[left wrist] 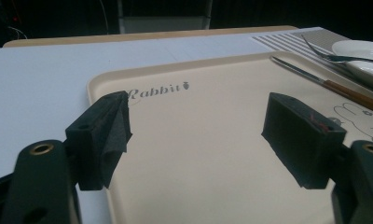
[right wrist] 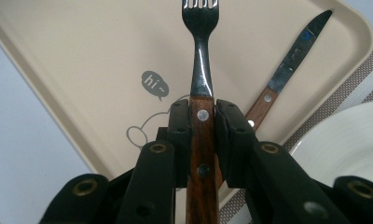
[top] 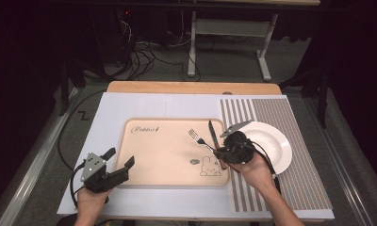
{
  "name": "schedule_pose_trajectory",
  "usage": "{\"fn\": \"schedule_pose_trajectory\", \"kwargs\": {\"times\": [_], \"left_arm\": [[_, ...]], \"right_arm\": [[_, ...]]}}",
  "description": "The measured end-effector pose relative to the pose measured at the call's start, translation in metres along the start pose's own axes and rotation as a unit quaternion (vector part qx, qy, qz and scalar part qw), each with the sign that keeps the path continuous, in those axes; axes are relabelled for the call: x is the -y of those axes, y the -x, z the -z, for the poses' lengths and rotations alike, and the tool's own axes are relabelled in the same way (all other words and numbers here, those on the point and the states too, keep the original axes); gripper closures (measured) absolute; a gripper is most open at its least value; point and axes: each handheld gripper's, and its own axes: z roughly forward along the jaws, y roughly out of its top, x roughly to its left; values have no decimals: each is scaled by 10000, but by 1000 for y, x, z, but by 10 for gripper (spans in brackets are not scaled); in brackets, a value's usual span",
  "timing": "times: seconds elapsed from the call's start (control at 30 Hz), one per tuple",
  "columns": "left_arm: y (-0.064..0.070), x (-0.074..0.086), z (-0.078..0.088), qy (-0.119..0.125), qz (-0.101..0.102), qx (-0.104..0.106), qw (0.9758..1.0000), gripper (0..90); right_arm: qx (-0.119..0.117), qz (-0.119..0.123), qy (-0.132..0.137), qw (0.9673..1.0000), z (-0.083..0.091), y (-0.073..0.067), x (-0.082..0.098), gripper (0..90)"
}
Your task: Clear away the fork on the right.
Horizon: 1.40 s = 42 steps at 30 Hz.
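A desk (top: pixel 130 106) under a white mat carries a beige rabbit-print tray (top: pixel 149 160); a striped placemat (top: pixel 295 174) with a white plate (top: pixel 276 141) fills its right side. My right gripper (right wrist: pixel 203 126) pinches a wooden-handled fork (right wrist: pixel 201 60) between jaws pressed onto the handle, tines over the tray's right edge, beside the knife (right wrist: pixel 287 70) lying there. I judge the fork should travel level and clear the knife. My left gripper (left wrist: pixel 198 135) hovers at the tray's near left corner, jaws spread wide, holding nothing.
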Motion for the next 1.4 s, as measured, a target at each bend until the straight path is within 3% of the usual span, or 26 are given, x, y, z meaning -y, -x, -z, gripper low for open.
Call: {"fn": "schedule_pose_trajectory", "kwargs": {"times": [0.3, 0.37, 0.83, 1.4], "left_arm": [[-1, 0, 1, 34, 31, -6, 10000, 235], [-1, 0, 1, 33, 28, -6, 10000, 233], [0, 0, 0, 5, 16, 17, 10000, 225], [0, 0, 0, -7, -20, 25, 10000, 219]], "right_arm": [[87, -88, -120, 9999, -9, 3, -13, 791], [99, -198, -167, 9996, -12, 4, -14, 791], [263, -233, -422, 9985, -27, 8, -30, 791], [545, -389, -814, 9944, -48, 15, -44, 790]]}}
